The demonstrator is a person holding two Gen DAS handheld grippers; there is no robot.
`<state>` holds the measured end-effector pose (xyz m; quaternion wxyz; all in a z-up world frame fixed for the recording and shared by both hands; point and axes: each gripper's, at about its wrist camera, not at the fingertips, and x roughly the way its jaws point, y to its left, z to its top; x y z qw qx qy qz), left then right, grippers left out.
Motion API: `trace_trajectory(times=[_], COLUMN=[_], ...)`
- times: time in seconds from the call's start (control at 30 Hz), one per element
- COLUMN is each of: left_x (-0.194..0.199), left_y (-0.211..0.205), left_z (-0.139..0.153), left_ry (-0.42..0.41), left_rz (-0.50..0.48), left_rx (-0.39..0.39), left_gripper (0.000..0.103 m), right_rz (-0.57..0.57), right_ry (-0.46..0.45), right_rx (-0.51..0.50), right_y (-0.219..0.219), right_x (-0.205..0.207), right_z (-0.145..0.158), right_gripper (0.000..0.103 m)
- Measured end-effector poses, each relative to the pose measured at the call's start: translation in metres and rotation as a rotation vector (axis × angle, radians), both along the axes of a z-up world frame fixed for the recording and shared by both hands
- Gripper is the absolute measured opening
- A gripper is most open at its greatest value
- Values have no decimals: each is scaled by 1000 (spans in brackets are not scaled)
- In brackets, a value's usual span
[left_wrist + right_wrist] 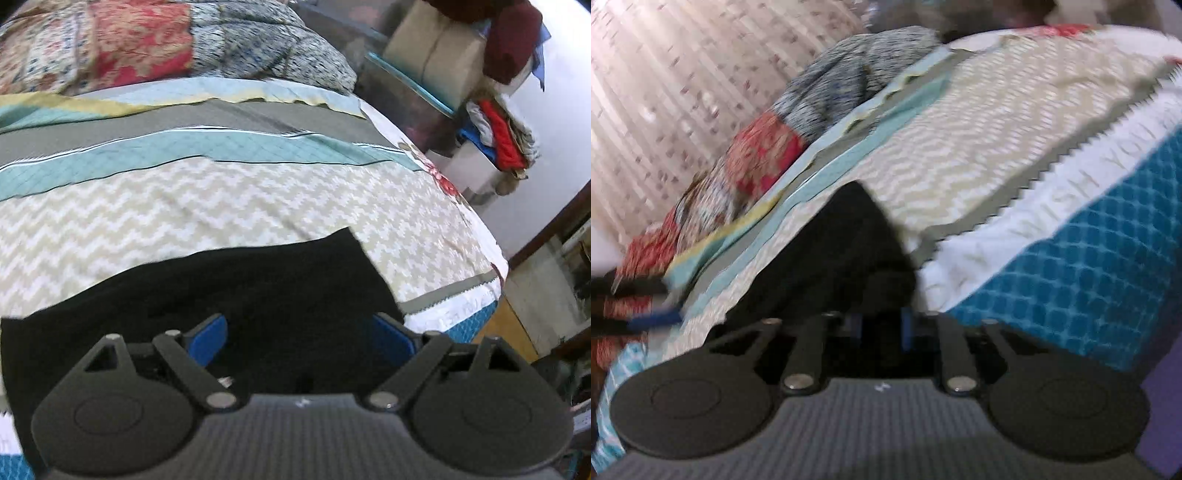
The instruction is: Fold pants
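Evidently the fold is mid-way: the black fabric pants point(207, 295) lie on the bed as a flat dark slab with one squared corner toward the far side, and the left gripper point(299, 332) hangs above them with its blue-padded jaws spread wide and nothing between them. Further right, in the other wrist view, the right gripper point(882, 325) has its jaws drawn nearly together low against the near edge of the same black cloth; blur and shadow hide whether the pads pinch it, so I cannot tell if cloth is held. Next, I judge, a free edge must be caught and carried over the rest, squarely, without dragging the layer below. Under it all is the patchwork bedspread point(221, 206) of beige zigzag, teal and grey bands; a floral quilt point(110, 44) is heaped behind, stacked clothes point(498, 136) sit at the right, and a pale patterned curtain point(665, 92) hangs beyond.
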<state>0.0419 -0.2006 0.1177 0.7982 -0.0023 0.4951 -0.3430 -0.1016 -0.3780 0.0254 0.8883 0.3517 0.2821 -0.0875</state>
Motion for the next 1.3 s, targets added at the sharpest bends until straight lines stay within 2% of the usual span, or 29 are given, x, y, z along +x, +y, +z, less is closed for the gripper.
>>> trace_trajectory(times=[0.17, 0.3, 0.33, 0.4, 0.43, 0.53, 0.57, 0.6, 0.67, 0.73, 0.77, 0.93, 1.07, 1.2, 1.3], left_x=[1, -5, -8, -12, -12, -6, -3, 1, 8, 13, 15, 20, 21, 22, 28], left_y=[-47, -74, -77, -82, -79, -62, -54, -46, -28, -11, -2, 54, 107, 156, 193], left_z=[4, 5, 4, 2, 0, 5, 7, 9, 13, 16, 18, 36, 47, 35, 11], left_ry=[-24, -58, -83, -113, -117, -105, -95, -82, -58, -44, -39, -60, -70, -73, -18], left_rz=[-62, -103, -110, -141, -136, -112, -99, -87, -57, -31, -18, 49, 108, 195, 283], left_rx=[51, 101, 119, 160, 175, 139, 128, 114, 81, 59, 48, -37, -95, -76, -63], left_gripper=[102, 101, 94, 20, 13, 13, 13, 13, 13, 13, 13, 13, 13, 13, 13], right_rz=[142, 265, 288, 305, 306, 299, 291, 287, 293, 325, 343, 422, 543, 649, 722], right_ry=[-110, -149, -154, -170, -177, -194, -194, -190, -173, -153, -153, -259, -290, -275, -237], right_rx=[-234, -439, -468, -481, -484, -491, -488, -487, -497, -473, -451, -441, -467, -491, -504], right_y=[53, 97, 105, 112, 113, 112, 111, 109, 111, 113, 116, 145, 180, 218, 241], right_x=[-3, -6, -7, -9, -10, -14, -15, -16, -14, -5, -2, 5, 23, 41, 57], right_z=[51, 62, 63, 63, 64, 63, 61, 60, 55, 49, 49, 74, 84, 81, 72], right_gripper=[18, 18, 18, 18, 19, 34, 50, 56, 54, 19, 16, 15, 15, 15, 15])
